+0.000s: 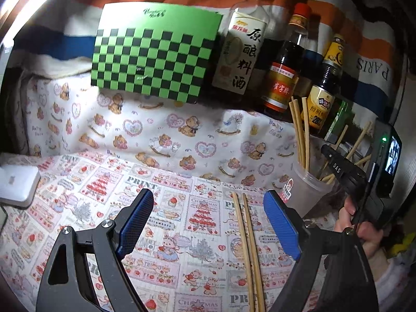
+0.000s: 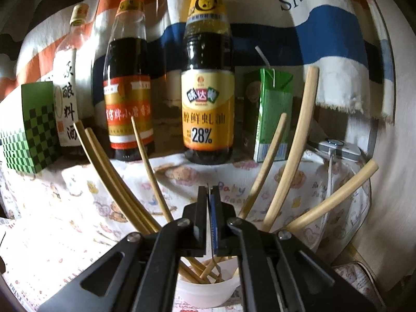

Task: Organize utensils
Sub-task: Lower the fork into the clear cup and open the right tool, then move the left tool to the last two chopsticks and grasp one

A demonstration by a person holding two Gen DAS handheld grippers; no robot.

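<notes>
- Bamboo-coloured chopsticks (image 1: pixel 248 247), a pair, lie side by side on the printed tablecloth (image 1: pixel 182 223), between the fingers of the left gripper (image 1: pixel 208 221) and nearer its right-hand finger.
- The left gripper's jaws stand wide apart; its blue pads (image 1: pixel 136 219) touch neither chopstick.
- A translucent plastic cup (image 1: pixel 309 189) stands just beyond the pair's far ends, to the right, and holds more chopsticks (image 1: pixel 303 132) fanned upright and leaning outward.
- The right gripper (image 2: pixel 211 197) hangs directly above that cup (image 2: pixel 205 293), its jaws pressed together with nothing visible between them; chopsticks (image 2: pixel 301 140) lean out to either side of it.
- In the left wrist view, the right gripper's black body (image 1: pixel 343 169) reaches over the cup rim, and a hand (image 1: pixel 361 231) grips its handle at the right edge.
- Behind the cup stand a cooking wine bottle (image 1: pixel 241 44), a dark sauce bottle with a red cap (image 1: pixel 286 78) and an oyster sauce bottle (image 2: pixel 208 83).
- A green drink carton (image 2: pixel 270 114) stands right of the oyster sauce.
- A green chequered box (image 1: pixel 153 54) stands left of the wine bottle, against a striped cloth (image 1: pixel 364 52).
</notes>
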